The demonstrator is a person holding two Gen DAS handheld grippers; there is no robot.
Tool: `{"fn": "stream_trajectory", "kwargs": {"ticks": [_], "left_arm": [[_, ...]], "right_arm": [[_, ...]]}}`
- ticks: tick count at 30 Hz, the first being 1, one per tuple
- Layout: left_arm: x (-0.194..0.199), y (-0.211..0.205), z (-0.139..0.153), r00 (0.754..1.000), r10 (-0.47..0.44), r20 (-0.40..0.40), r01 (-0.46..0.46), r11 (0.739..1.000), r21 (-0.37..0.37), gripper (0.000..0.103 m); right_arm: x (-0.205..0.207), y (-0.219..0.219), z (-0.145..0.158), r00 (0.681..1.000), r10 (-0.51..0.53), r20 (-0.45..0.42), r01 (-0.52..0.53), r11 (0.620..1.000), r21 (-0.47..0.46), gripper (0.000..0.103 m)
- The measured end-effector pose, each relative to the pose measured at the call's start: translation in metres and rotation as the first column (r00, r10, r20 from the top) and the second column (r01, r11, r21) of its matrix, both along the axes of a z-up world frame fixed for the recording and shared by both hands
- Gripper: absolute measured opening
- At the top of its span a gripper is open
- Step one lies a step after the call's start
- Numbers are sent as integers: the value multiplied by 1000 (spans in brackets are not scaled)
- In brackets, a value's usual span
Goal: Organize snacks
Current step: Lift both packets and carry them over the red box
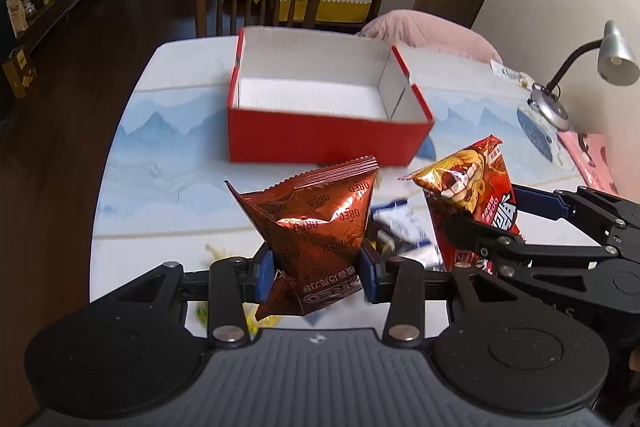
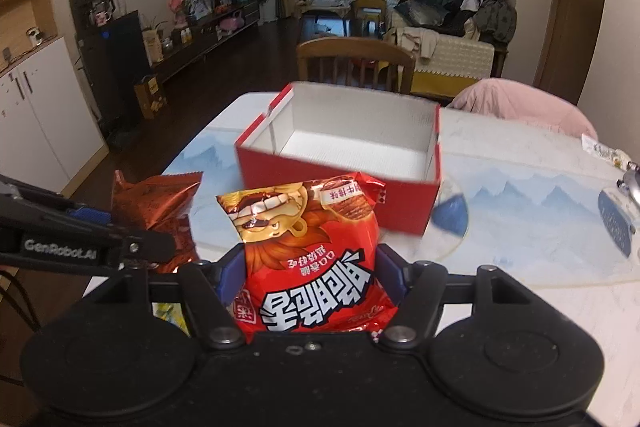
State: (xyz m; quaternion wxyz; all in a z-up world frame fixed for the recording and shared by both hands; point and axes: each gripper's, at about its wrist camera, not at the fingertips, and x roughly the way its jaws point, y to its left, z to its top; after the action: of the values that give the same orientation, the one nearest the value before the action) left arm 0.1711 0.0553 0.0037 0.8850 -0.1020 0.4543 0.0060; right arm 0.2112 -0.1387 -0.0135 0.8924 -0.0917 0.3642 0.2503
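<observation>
My left gripper point(image 1: 317, 277) is shut on a brown Oreo bag point(image 1: 316, 223) and holds it above the table. My right gripper point(image 2: 311, 277) is shut on a red lion snack bag point(image 2: 310, 251), also lifted; that bag shows in the left wrist view point(image 1: 472, 187) with the right gripper point(image 1: 480, 233) around it. The Oreo bag shows at the left of the right wrist view point(image 2: 156, 205). An open red box point(image 1: 328, 139) with an empty white inside stands ahead of both grippers on the table; it also shows in the right wrist view point(image 2: 340, 163).
A blue-and-white packet point(image 1: 400, 223) lies on the table point(image 1: 168, 187) between the grippers, and a yellow item point(image 1: 218, 255) lies below my left gripper. A desk lamp point(image 1: 560, 99) stands at the right. A wooden chair point(image 1: 256, 3) and a pink-covered chair point(image 1: 428, 31) stand behind the table.
</observation>
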Motion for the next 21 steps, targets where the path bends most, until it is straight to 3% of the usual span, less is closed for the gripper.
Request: {"fn": "stream_trajectory", "kwargs": {"ticks": [12,21], "left_arm": [[95,2,22,1000,15,17,-16,996,83,41],[181,15,12,999,32,-16,-30,993,114,42]], "right_arm": [[88,12,13,999,28,22,-28,1000,3,67],[156,28,3,999,34,21,-34,999,-33,67]]}}
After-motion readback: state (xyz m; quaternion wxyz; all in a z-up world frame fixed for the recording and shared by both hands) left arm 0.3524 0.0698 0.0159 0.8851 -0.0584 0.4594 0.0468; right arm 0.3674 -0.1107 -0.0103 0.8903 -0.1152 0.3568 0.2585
